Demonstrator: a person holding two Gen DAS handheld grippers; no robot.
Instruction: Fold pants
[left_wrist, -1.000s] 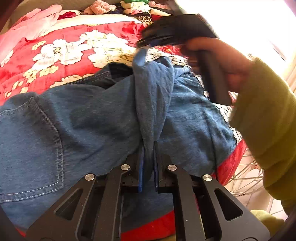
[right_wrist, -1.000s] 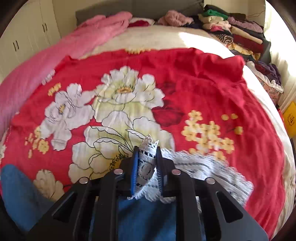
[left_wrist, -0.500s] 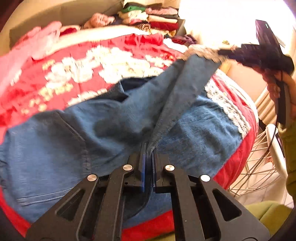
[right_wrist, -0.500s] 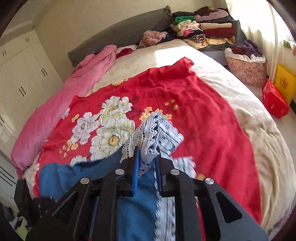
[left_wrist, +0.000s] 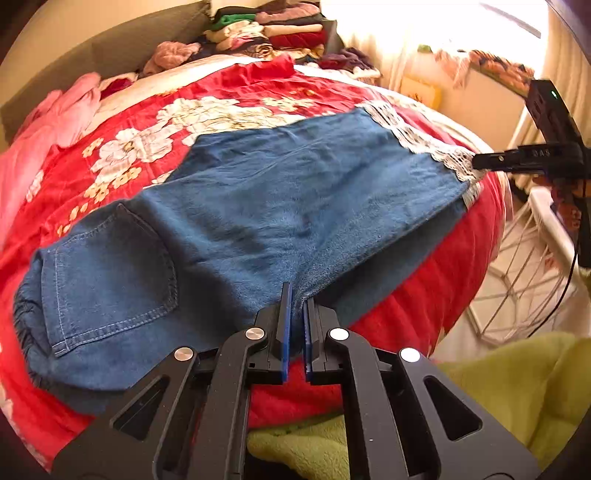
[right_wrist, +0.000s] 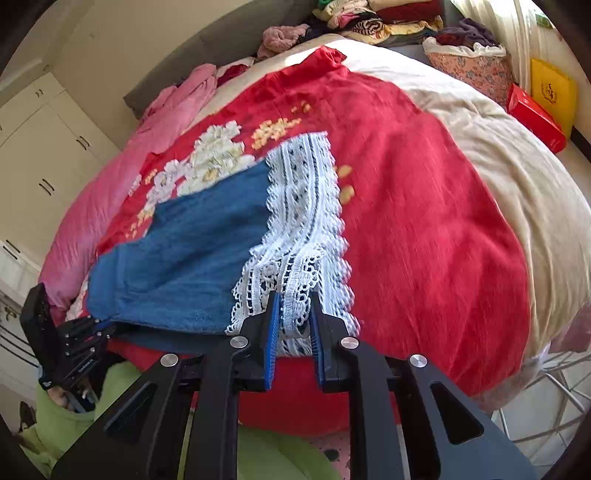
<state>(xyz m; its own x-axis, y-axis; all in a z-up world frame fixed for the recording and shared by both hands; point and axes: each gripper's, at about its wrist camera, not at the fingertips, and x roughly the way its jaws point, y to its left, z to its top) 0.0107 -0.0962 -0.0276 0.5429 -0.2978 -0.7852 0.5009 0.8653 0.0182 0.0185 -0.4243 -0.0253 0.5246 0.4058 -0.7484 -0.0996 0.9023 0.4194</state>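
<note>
On the red floral bedspread (left_wrist: 424, 273), left wrist view: denim pants (left_wrist: 258, 206) lie spread flat; the left gripper (left_wrist: 295, 295) pinches their near edge. Right wrist view: the right gripper (right_wrist: 293, 299) clamps the lace hem (right_wrist: 306, 206) at 6 o'clock.

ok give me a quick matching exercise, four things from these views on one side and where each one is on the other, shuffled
Things:
1. left gripper
2. right gripper
3. back pocket
4. pink blanket

Places:
A. along the bed's left side, past the red cover
B. shut on the lace hem
C. at the waist end of the pants
D. shut on the denim edge near the crotch

Pairs: 1-D, 2-B, 3-C, 4-A
</note>
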